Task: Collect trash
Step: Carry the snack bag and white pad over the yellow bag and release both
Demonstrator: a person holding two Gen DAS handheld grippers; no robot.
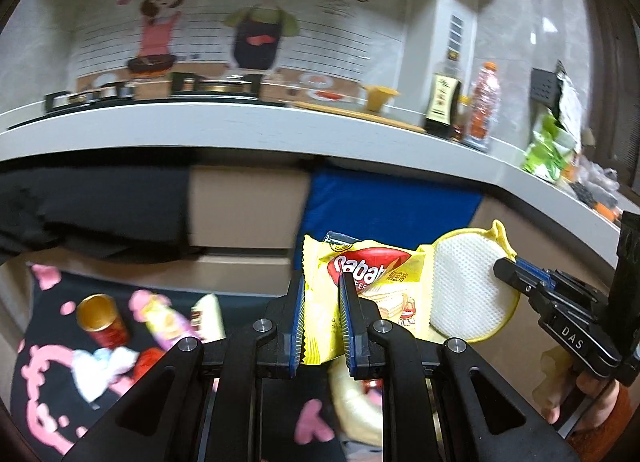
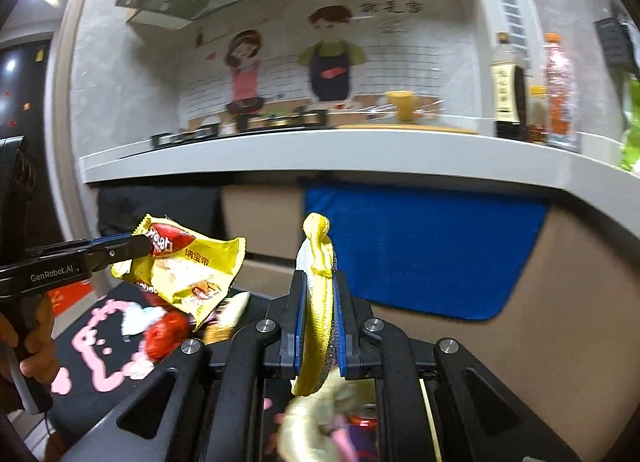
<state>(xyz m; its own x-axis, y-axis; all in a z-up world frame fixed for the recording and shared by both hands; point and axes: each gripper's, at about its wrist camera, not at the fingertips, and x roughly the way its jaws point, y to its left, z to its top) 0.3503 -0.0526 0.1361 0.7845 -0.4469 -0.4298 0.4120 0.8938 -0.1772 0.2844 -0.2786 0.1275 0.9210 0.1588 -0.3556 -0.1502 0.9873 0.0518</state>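
Item 1, left claw (image 1: 322, 322): narrow, gripping the wrapper (image 1: 360, 290) at its left part. The yellow wafer wrapper is standing up between the blue pads (image 1: 298, 326), its long side rising along the fingers and its printed face spreading out to the claw's right. Seen from the right wrist, the same wrapper (image 2: 188, 266) is hanging off the claw tip and drooping below it.

Item 2, right claw (image 2: 318, 318): narrow, pinching the scrubber (image 2: 318, 302) edge-on. The round yellow-rimmed pad is running lengthwise along the fingers, its knotted loop sticking out past the tips. From the left wrist its white mesh face (image 1: 468, 286) is showing flat, just to the right of the wrapper and nearly touching it.

Item 3, below and left of both claws: a black cloth (image 1: 48, 342) with pink print, carrying a red can (image 1: 102, 320), a pink packet (image 1: 164, 318) and other blurred litter. The left claw is the nearer to it.

Item 4, beyond the claws: a blue towel (image 2: 420, 246) hanging under the bench (image 1: 240, 130) edge.

Item 5, farthest: hob, dark bottle (image 1: 442, 102) and orange bottle (image 1: 482, 102) on the bench.

Judgement: both claws are loaded and raised; no bin is showing, so the drop direction cannot be told.
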